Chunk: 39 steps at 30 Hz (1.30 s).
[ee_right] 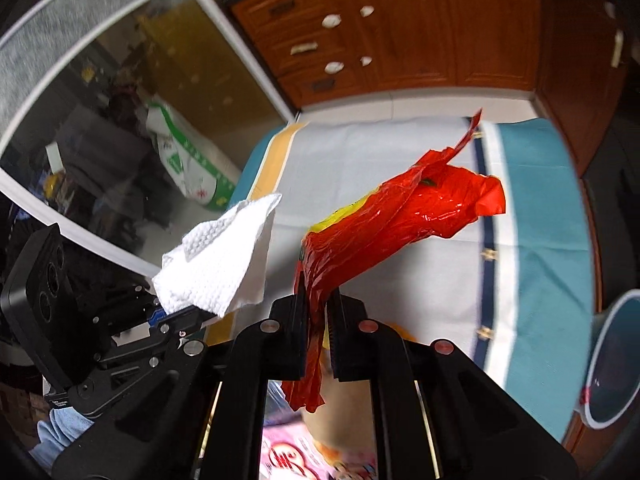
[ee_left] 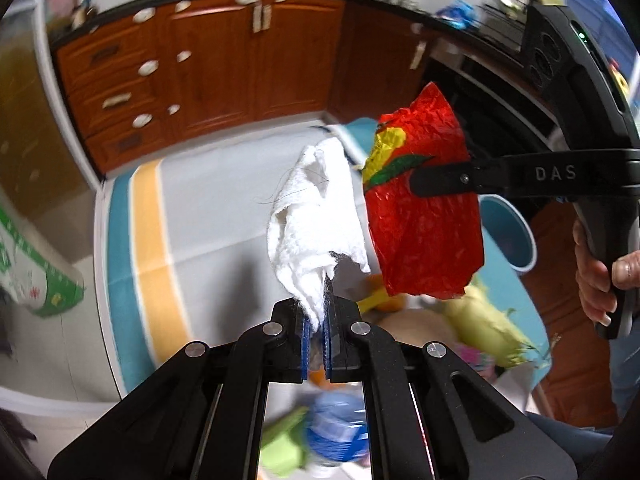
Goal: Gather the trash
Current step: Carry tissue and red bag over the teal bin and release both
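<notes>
My left gripper [ee_left: 318, 320] is shut on a crumpled white paper towel [ee_left: 316, 216], which stands up from its blue pads above the table. The same towel [ee_right: 218, 268] shows at the left of the right wrist view, with the left gripper [ee_right: 168, 314] beneath it. My right gripper [ee_right: 318, 312] is shut on a red plastic wrapper [ee_right: 400, 224] with a yellow and green print; its tail hangs down between the fingers. In the left wrist view that wrapper [ee_left: 424, 216] hangs to the right of the towel, pinched by the right gripper [ee_left: 416, 180], which a hand [ee_left: 600, 276] holds.
The table wears a grey cloth [ee_left: 224, 200] with yellow, white and teal stripes. A blue bin [ee_right: 616, 364] stands at the right edge. Yellow-green wrappers [ee_left: 484, 320], a blue bottle [ee_left: 340, 428] and orange scraps lie near me. Wooden cabinets [ee_left: 224, 64] line the back.
</notes>
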Available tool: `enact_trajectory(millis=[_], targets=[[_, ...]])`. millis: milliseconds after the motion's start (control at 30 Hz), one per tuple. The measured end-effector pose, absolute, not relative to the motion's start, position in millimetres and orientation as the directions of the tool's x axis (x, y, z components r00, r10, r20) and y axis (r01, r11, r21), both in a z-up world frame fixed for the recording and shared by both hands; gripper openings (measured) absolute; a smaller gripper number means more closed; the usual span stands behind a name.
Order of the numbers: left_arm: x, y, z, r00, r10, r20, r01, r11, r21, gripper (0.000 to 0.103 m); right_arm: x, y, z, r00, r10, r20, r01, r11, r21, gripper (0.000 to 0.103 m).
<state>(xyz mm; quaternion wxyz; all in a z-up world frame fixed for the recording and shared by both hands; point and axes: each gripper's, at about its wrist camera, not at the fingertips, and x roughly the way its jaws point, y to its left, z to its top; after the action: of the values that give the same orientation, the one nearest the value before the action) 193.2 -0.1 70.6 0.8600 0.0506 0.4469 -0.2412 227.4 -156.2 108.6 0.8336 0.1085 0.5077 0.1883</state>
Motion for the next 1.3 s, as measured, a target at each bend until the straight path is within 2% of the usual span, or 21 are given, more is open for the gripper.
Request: enact_trajectory(millis=[200,367,600,800,1000,1233,1267,1300], targets=[[173,-90,88,0.444,-0.402,-0.801,0.568,0.817,-0.096,0.005,182,-248,120,0.497,0.386,-0.777,-0.108,0.916,0.386,0.008],[159,-177,83,0.363,-0.431,-0.826,0.663,0.742,-0.096,0.005,138,-344,116,0.564,0.292,-0.773,0.027,0.929,0.370,0.008],[148,-311,50,0.220,-0.446,-0.868,0.768,0.628,-0.127,0.006,101,-452,93,0.594,0.148,-0.791,0.216,0.918,0.333,0.008],[154,-411,-4,0.107,-0.401,-0.910,0.804,0.573,-0.157,0.006,83,-525,48,0.538,0.022,-0.843,0.350,0.903,0.247,0.008],[173,-464,-57,0.034,-0.325,-0.945,0.804,0.570,-0.167,0.006,93,-574,-11,0.455,0.040,-0.890,0.418,0.872,0.253,0.009],[182,-492,-81,0.002,-0.292,-0.956,0.807,0.565,-0.171,0.006,110,-590,-40,0.409,0.066,-0.910,0.428,0.867,0.255,0.012],[181,-491,-82,-0.003,-0.287,-0.958,0.808,0.564,-0.172,0.007,112,-591,-41,0.405,0.067,-0.912,0.427,0.868,0.253,0.014],[183,-492,-82,-0.008,-0.281,-0.960,0.808,0.563,-0.172,0.007,113,-591,-42,0.403,0.071,-0.912,0.426,0.868,0.256,0.027]])
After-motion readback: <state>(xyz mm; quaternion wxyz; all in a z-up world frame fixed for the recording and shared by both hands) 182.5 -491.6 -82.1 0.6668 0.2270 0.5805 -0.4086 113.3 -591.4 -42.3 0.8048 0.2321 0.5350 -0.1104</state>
